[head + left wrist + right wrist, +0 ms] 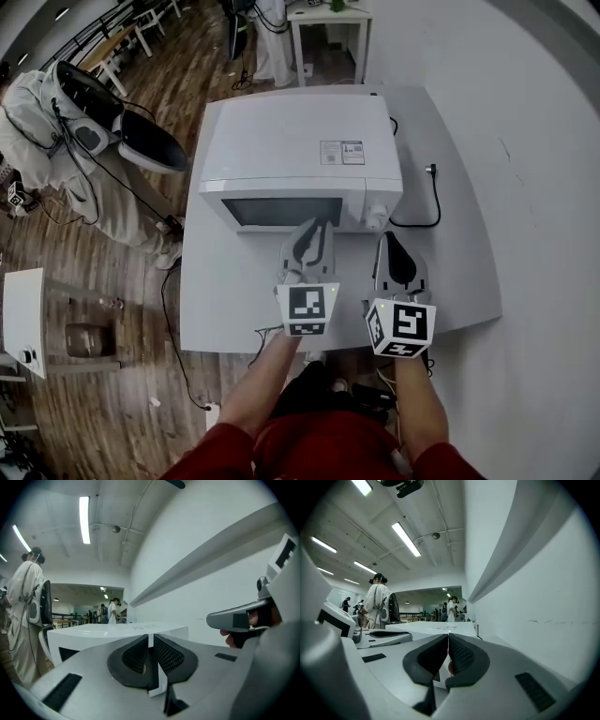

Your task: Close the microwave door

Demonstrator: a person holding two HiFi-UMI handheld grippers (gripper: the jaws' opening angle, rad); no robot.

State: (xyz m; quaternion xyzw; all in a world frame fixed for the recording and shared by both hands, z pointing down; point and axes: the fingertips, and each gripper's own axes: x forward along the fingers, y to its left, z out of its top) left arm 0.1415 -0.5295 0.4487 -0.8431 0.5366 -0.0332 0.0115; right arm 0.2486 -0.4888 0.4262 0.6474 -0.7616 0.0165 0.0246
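A white microwave (pixel 300 150) stands on the white table (pixel 234 300), and its dark-windowed door (pixel 281 211) lies flat against the front, closed. My left gripper (pixel 312 232) is level just in front of the door's right end; its jaws are open by only a narrow gap, with nothing between them. My right gripper (pixel 391 239) is beside it, just before the control knob (pixel 377 217), shut and empty. The left gripper view looks past my left gripper (pixel 151 641) to the microwave (pixel 117 630). In the right gripper view my right gripper (pixel 448 641) has its pads together.
A black power cable (pixel 431 202) curls on the table right of the microwave. A white wall (pixel 544 141) runs along the right side. A person in a white suit (pixel 56 141) stands at the left on the wooden floor, near a small white stand (pixel 23 319).
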